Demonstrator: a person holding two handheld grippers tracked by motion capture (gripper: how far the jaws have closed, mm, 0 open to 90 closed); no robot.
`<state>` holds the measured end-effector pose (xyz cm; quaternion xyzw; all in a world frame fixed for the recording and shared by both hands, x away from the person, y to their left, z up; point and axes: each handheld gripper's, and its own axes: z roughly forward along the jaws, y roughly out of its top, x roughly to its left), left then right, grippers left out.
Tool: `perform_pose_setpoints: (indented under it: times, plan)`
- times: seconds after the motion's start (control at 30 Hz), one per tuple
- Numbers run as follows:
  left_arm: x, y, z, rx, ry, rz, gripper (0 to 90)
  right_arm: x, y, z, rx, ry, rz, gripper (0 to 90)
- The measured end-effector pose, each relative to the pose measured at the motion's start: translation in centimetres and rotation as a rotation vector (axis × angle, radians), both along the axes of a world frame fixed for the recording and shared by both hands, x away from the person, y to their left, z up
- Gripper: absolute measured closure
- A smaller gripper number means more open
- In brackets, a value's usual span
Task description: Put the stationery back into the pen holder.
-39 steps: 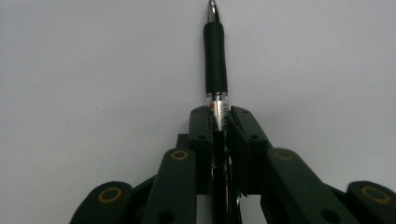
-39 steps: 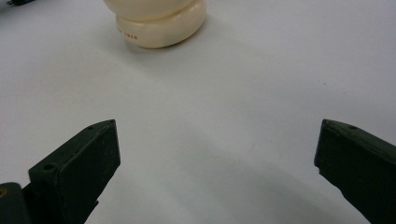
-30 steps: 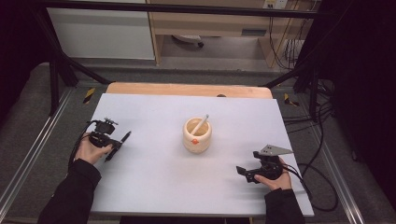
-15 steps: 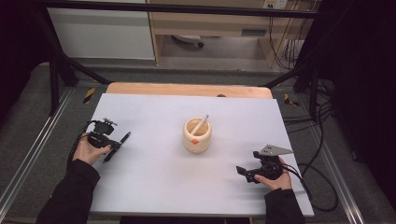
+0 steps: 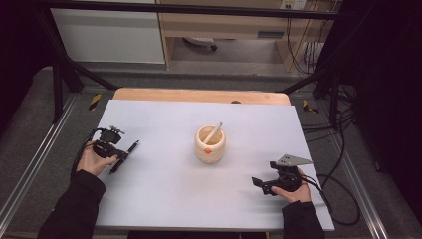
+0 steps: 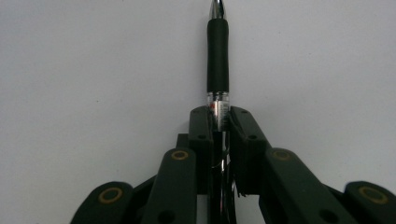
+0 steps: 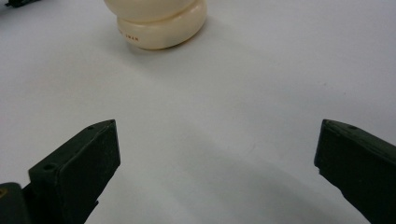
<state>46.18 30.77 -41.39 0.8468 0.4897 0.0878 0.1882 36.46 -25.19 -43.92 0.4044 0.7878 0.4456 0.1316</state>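
A cream round holder [image 5: 210,145] with a small orange mark stands mid-table, and a white pen [image 5: 213,133] leans out of it. At the table's left my left gripper [image 5: 123,154] is shut on a black pen [image 6: 218,60]; the pen's rubber grip and silver tip stick out past the jaws over the white table. At the right front my right gripper [image 5: 259,183] rests low on the table, jaws wide apart with nothing between them. The holder's base [image 7: 159,23] lies ahead of it in the right gripper view.
The white tabletop [image 5: 164,199] ends in a wooden strip [image 5: 199,95] at the back. Black frame bars [image 5: 64,64] stand at both sides. Cables [image 5: 343,199] trail off the right edge.
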Motion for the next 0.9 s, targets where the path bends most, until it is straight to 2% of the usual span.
perform_pose_setpoints:
  times: [0.2,0.5,0.77,0.9]
  plan:
    - [-0.3,-0.2,0.9,0.003,-0.022,-0.015,79.2,0.0,0.0,0.0,0.000,-0.001,0.000,1.0]
    - [-0.9,-0.6,2.0,-0.021,-0.053,-0.027,79.1,0.0,0.0,0.0,0.000,0.000,-0.001,1.0]
    - [-1.5,-0.9,2.6,-0.055,-0.094,-0.041,79.1,0.0,0.0,0.0,0.000,-0.001,-0.002,1.0]
    - [-2.0,-1.5,3.0,-0.084,-0.126,-0.051,79.1,0.0,0.0,0.0,0.000,-0.001,-0.002,1.0]
